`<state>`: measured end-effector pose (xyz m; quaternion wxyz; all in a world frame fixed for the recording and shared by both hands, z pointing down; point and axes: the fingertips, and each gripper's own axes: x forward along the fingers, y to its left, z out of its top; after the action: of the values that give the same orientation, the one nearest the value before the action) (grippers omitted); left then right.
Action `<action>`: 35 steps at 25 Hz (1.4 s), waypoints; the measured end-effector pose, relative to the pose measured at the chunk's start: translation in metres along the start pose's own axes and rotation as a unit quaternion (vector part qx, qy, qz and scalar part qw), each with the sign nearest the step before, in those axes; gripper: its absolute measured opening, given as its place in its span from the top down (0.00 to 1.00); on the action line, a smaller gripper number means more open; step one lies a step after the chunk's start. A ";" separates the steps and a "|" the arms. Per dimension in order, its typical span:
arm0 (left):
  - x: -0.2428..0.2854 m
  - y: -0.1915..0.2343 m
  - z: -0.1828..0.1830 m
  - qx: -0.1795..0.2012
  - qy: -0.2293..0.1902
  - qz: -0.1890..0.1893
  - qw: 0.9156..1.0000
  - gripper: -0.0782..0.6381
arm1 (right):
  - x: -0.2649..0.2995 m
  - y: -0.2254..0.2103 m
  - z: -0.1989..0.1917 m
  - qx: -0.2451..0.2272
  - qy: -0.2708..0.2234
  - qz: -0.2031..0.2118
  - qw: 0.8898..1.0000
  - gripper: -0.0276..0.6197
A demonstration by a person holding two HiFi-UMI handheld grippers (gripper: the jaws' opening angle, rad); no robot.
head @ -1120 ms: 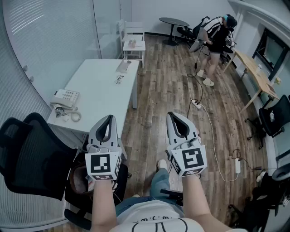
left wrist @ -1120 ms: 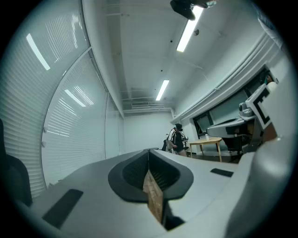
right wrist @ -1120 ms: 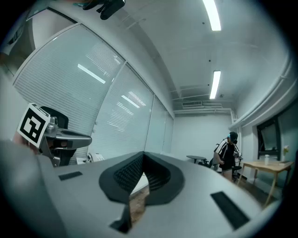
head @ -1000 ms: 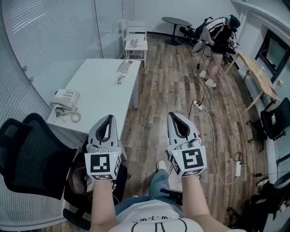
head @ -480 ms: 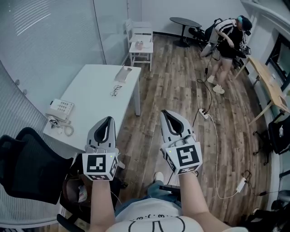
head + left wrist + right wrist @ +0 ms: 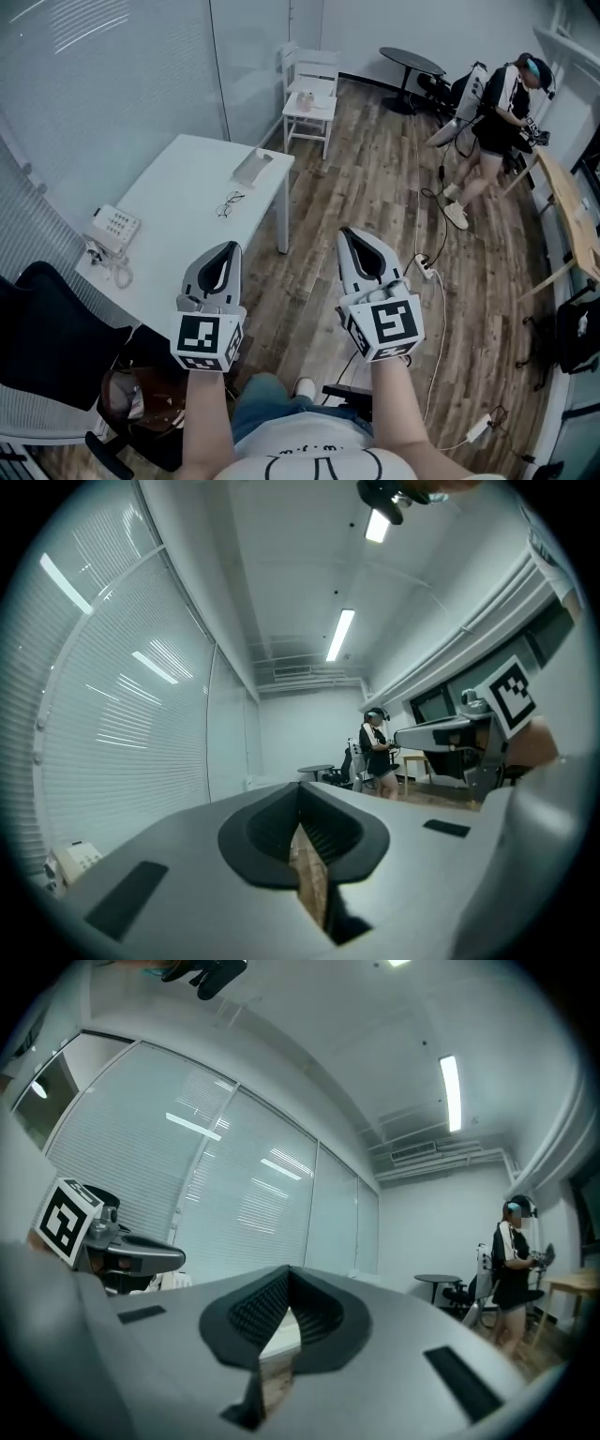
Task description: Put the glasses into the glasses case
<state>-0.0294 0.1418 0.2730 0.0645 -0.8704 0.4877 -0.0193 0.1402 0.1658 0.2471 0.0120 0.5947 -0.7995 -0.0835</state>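
The glasses [image 6: 225, 203] lie on the white table [image 6: 178, 234] at the left of the head view. A pale glasses case [image 6: 251, 168] rests beyond them near the table's far edge. Both grippers are held level over the wooden floor, short of the table and apart from it. My left gripper [image 6: 228, 247] is shut with nothing in it, and its jaws [image 6: 300, 787] meet at the tips. My right gripper [image 6: 352, 233] is also shut and empty, jaws together [image 6: 286, 1271]. Neither gripper view shows the glasses.
A desk phone [image 6: 110, 228] with a coiled cord sits on the table's near left. A black office chair [image 6: 47, 342] stands at lower left, a white chair [image 6: 311, 94] beyond the table. A power strip with cables [image 6: 424, 269] lies on the floor. A person [image 6: 497, 108] stands by a round table [image 6: 411, 62].
Both grippers have been carried forward across the room, still shut. The table, glasses and case now lie nearer and lower in the head view.
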 end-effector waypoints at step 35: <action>0.316 0.225 -0.121 -0.068 0.073 0.025 0.995 0.60 | 0.379 -0.073 -0.113 0.004 0.084 0.053 0.995 0.94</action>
<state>-0.0660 -0.2545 0.3540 -0.0303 -0.8566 0.5128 -0.0479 0.1115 -0.2293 0.3177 0.0815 0.5566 -0.8263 -0.0293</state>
